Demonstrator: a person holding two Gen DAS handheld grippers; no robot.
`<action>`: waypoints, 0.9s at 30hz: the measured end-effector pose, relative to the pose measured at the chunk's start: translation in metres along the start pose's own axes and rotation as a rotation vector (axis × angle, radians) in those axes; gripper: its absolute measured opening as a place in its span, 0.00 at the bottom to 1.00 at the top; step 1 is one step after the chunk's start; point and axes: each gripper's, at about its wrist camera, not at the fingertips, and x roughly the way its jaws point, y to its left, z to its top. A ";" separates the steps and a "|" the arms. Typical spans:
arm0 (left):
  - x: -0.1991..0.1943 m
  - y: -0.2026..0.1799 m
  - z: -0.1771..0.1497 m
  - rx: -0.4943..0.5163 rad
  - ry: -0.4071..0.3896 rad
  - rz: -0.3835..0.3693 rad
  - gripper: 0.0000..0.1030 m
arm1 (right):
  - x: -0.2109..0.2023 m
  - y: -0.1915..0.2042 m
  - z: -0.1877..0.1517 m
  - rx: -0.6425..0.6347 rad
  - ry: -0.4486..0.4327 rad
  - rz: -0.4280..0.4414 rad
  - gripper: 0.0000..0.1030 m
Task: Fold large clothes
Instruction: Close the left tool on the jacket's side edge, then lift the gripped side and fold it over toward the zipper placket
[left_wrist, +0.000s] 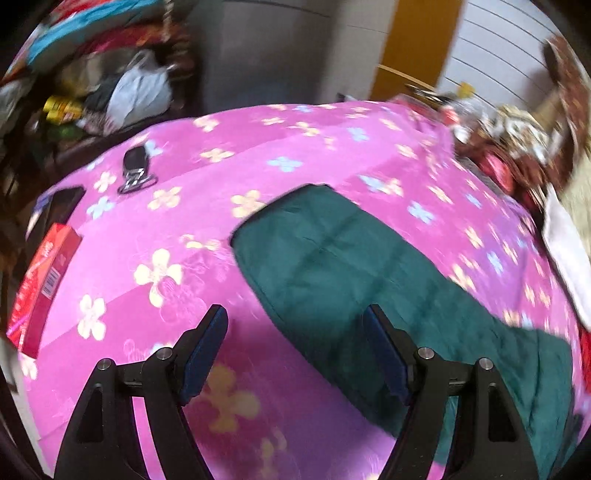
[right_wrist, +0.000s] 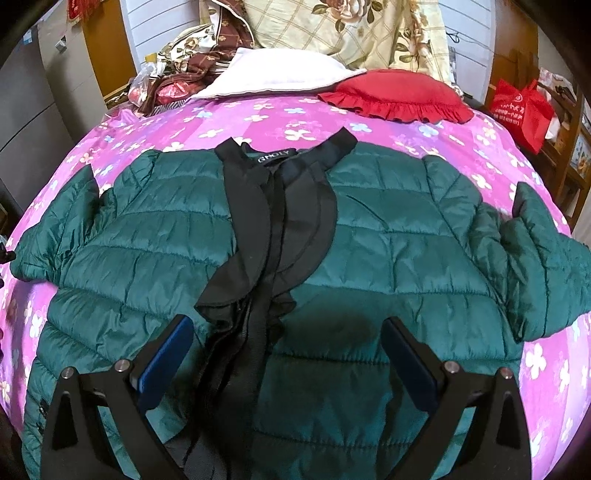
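A dark green quilted jacket (right_wrist: 388, 236) lies spread flat on a pink flowered bedspread (right_wrist: 258, 122), its black collar and front trim (right_wrist: 269, 206) running down the middle. Both sleeves stretch out to the sides. My right gripper (right_wrist: 288, 332) hovers open above the jacket's lower front, nothing between its blue pads. In the left wrist view, one green sleeve (left_wrist: 343, 254) lies across the bedspread (left_wrist: 147, 240). My left gripper (left_wrist: 295, 325) is open just over the sleeve's near edge, its right finger above the fabric, its left finger above the pink cover. This view is blurred.
A red frilled cushion (right_wrist: 399, 96), a white pillow (right_wrist: 280, 74) and a heap of bedding (right_wrist: 192, 62) sit at the head of the bed. A red box (left_wrist: 44, 284), a dark phone (left_wrist: 62, 203) and a key fob (left_wrist: 135, 168) lie near the bed's left edge.
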 end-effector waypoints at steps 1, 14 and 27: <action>0.004 0.003 0.002 -0.017 0.005 0.001 0.54 | 0.000 0.000 0.001 -0.003 -0.002 -0.002 1.00; 0.040 0.012 0.020 -0.110 0.006 0.010 0.54 | 0.001 0.004 0.004 -0.040 -0.012 -0.022 1.00; -0.006 -0.013 0.018 0.069 -0.094 -0.012 0.00 | 0.001 -0.007 0.000 -0.023 0.000 -0.026 1.00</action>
